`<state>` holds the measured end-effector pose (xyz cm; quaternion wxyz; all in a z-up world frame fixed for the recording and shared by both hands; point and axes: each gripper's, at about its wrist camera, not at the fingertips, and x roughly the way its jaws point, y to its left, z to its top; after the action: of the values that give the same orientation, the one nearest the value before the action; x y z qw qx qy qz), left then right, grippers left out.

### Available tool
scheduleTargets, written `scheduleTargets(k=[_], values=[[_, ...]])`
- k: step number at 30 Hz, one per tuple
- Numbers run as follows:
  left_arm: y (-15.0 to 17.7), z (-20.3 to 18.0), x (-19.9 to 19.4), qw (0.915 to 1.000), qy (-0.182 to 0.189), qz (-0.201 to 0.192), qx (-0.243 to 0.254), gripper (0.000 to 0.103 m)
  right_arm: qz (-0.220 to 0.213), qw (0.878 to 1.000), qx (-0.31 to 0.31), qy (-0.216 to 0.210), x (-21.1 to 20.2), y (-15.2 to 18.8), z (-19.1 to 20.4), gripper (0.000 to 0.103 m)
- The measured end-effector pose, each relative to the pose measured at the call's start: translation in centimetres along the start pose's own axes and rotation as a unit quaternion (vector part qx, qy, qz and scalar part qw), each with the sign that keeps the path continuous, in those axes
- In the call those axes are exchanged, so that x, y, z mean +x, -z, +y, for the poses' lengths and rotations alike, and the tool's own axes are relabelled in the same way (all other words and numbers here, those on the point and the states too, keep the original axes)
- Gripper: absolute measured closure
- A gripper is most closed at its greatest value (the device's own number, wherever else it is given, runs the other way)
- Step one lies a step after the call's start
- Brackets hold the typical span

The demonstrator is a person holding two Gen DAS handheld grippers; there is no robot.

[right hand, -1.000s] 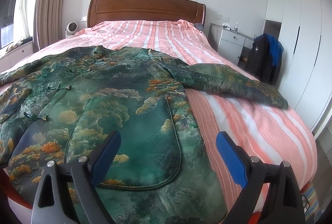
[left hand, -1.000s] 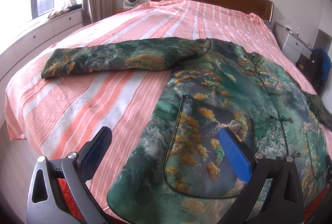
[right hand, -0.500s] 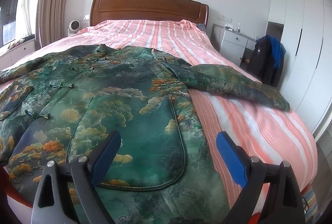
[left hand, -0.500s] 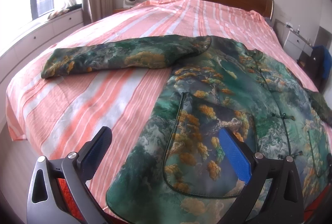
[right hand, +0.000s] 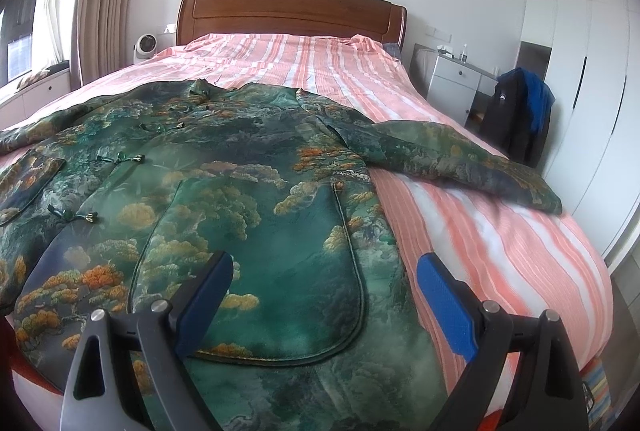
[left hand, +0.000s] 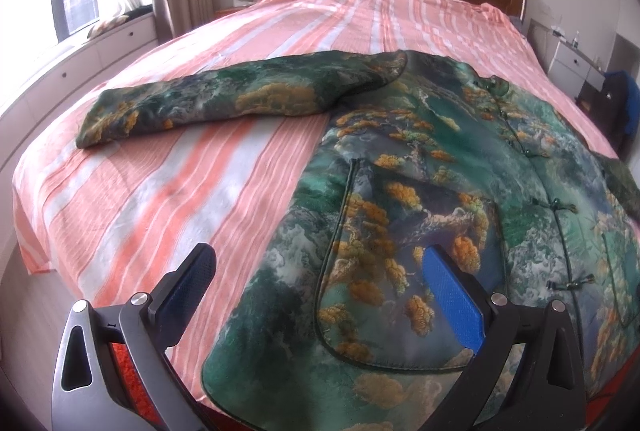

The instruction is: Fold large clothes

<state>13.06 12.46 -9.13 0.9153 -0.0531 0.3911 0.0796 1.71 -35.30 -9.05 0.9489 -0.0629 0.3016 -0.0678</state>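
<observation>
While spread, claws (left hand: 320, 291) (right hand: 326, 291) overhang jacket (right hand: 248, 191)

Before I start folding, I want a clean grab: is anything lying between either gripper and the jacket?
Nothing visible. The jacket lies flat on the bed, and both the left gripper and right gripper hover open over its hem.

Left hand-held gripper (left hand: 318, 289) wide open, blue pads far apart, holding nothing, up above the near edge of the bed (left hand: 168, 183). Right hand-held gripper (right hand: 324, 291) also wide open, also holding nothing, above that same near edge. Both pointing toward the headboard end.
</observation>
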Motion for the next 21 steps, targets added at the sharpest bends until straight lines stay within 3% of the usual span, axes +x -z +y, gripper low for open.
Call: scheduleTargets(k=[7,10,13,15,16,19,21], values=[[0.1,0.1,0.2,1.0000,-0.002,0.008,0.001,0.000,0.002,1.000,-0.004,-0.001,0.1,0.0,0.2,0.010],[0.4,0.0,0.9,0.9994,-0.022,0.022,0.013,0.000,0.002,1.000,-0.004,-0.004,0.0,0.0,0.2,0.010],[0.1,0.7,1.1,0.9984,-0.032,0.042,0.020,0.000,0.004,0.999,0.023,-0.030,-0.1,-0.3,-1.1,0.010],[-0.5,2.7,0.8,0.9988,-0.003,0.049,-0.005,0.000,0.007,0.996,0.076,-0.052,-0.5,-0.8,-3.9,0.010],[-0.8,4.2,0.9,0.9971,0.029,0.065,-0.028,0.000,0.014,0.993,0.100,-0.059,-0.6,-0.9,-5.3,0.010],[-0.7,7.3,2.7,0.9815,0.109,0.144,-0.065,0.000,0.077,0.981,0.157,-0.079,0.7,-0.7,-10.0,0.010],[-0.2,7.8,3.4,0.9759,0.120,0.171,-0.061,0.000,0.127,0.972,0.173,-0.096,1.8,-0.2,-11.7,0.010]])
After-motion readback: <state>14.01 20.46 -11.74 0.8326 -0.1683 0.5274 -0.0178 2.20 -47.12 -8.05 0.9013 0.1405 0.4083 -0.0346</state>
